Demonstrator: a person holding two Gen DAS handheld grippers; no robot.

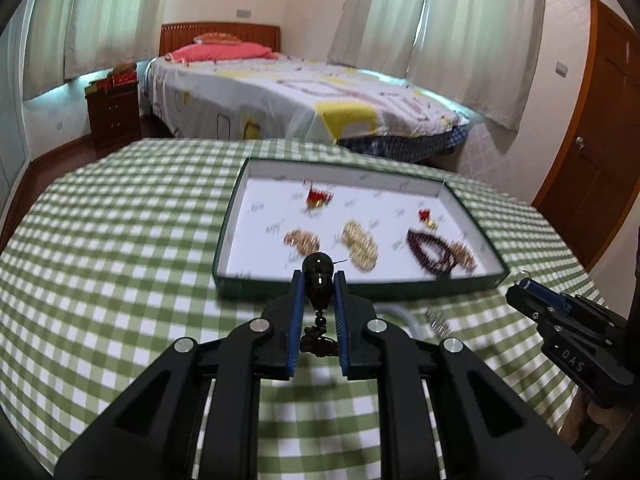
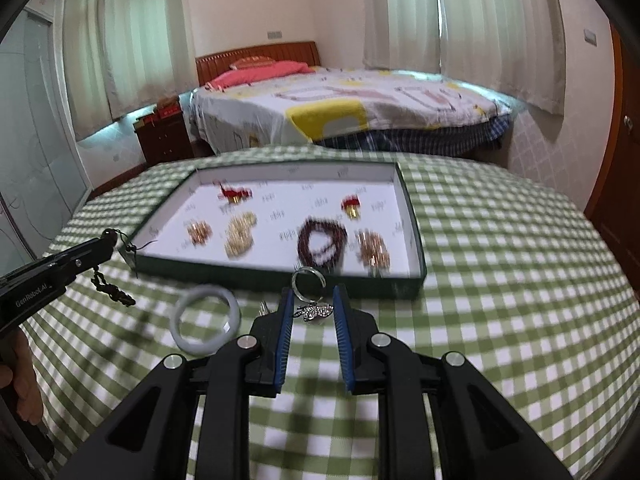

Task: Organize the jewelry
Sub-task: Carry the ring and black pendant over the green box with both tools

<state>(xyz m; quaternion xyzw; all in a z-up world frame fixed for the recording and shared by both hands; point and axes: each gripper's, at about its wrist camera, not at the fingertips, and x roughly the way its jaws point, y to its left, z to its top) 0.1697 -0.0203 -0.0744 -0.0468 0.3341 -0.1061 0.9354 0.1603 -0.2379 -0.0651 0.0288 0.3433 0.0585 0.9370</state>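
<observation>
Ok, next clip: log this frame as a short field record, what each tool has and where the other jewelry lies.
left tool: shut on black bead pendant, lifted near the tray's front edge
right tool: holding rhinestone ring
tray: green rim, white floor, several jewelry pieces inside
dark red bead bracelet: in tray
white bangle: on checked tablecloth, outside tray

The right tongs [image 1: 524,280] read "DAS", the left tongs [image 2: 110,240] "GenRobot.AI"

Home bedroom, bed [image 1: 304,96], curtains [image 1: 460,20], nightstand [image 1: 114,118]
</observation>
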